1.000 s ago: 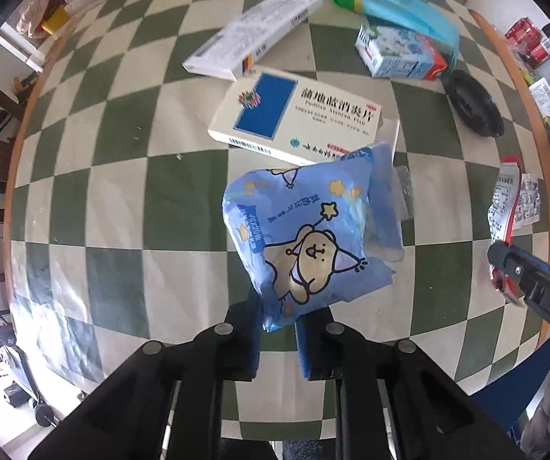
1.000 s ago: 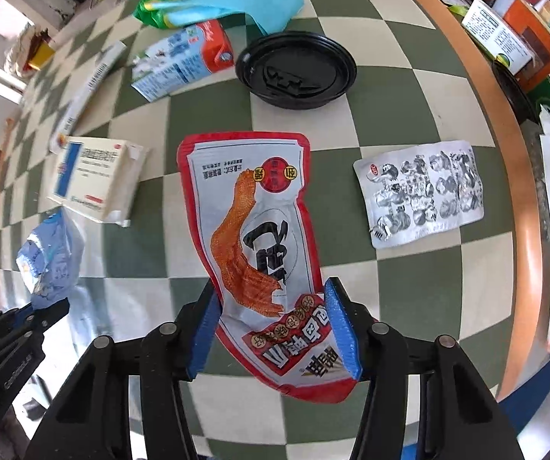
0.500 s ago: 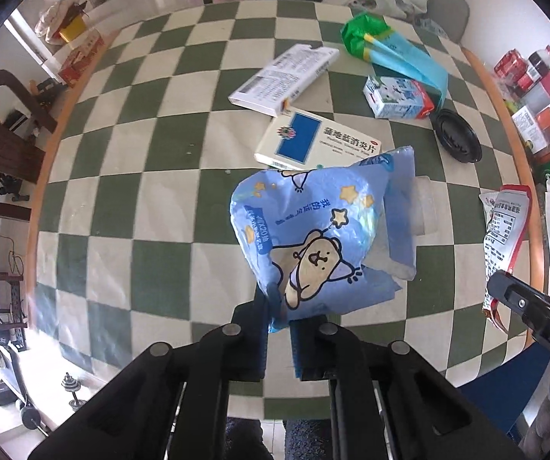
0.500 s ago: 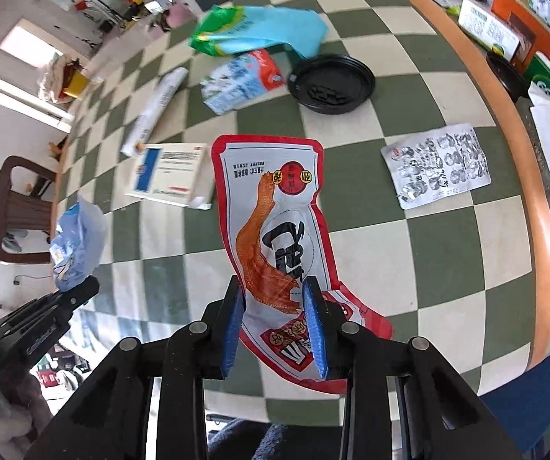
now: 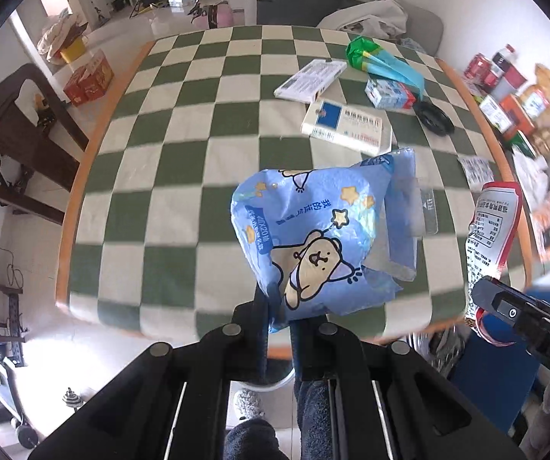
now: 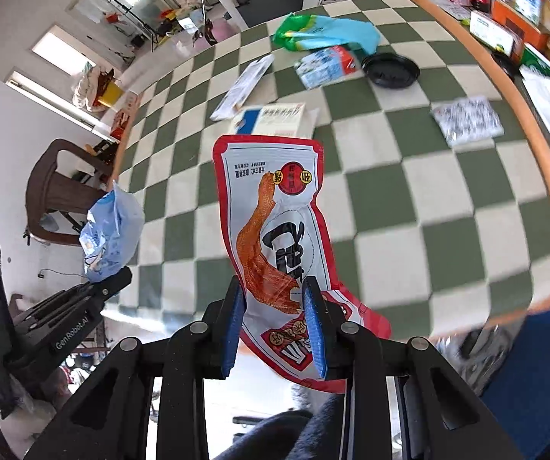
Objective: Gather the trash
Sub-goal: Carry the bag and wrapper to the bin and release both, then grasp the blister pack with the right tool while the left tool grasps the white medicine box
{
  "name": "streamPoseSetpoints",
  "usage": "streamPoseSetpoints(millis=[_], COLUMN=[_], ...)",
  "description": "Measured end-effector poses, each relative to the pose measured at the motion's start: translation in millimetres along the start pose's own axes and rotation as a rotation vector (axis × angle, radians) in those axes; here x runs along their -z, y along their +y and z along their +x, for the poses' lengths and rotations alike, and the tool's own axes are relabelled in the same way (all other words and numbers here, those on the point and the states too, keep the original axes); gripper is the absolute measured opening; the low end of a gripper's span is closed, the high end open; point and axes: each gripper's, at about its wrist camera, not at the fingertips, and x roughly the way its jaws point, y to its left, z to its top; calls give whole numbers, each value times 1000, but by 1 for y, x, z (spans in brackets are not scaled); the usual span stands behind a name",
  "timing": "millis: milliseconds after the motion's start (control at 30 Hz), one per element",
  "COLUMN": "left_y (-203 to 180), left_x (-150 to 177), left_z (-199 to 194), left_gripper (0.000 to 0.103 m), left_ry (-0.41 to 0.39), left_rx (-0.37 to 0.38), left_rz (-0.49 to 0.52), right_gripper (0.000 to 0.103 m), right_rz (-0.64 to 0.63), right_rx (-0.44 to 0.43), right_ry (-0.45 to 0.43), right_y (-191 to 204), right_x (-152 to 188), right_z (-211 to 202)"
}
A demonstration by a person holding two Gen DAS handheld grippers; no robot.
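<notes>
The left gripper (image 6: 112, 281), seen from the right wrist view, carries the white lettering "GenRobot.AI" along its black body. In the left wrist view the right gripper (image 5: 483, 299) shows the letters "DAS" on its black housing, cut off at the frame edge. The blue bear-print packet (image 5: 313, 237) between the left gripper's fingers bears a dark band reading roughly "40X20", beside Chinese characters too small to make out surely. The red-and-white pouch (image 6: 275, 230) in the right gripper has large Chinese characters and round seals, upside down from this view. The white-and-blue box (image 5: 346, 126) on the counter beyond the left gripper carries a line of Chinese print.
</notes>
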Motion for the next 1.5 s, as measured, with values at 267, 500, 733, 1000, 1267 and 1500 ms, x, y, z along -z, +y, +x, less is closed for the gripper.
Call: streamPoseSetpoints(millis=[267,500,733,1000,1267,1500], left_y=[46,74,85,87,112,122], left_x=[101,174,226,257,276,275], left_z=[15,131,302,441,459,432], left_gripper=[6,7,11,70,103,103], left_ry=[111,297,467,544,503,446], left_rx=[66,100,109,60,-32,-125], left_rz=[-6,-91,-142,-101,-60,-15], right_gripper=[1,1,1,47,103,103], right_rz=[85,145,259,280,183,100], right_rx=[3,-12,61,140,282,352], right_ry=[23,123,248,351,387,370], right_y=[36,34,-41,-115,-136,-121], right_x=[123,205,269,309,330,333], right_z=[3,89,245,410,487,488])
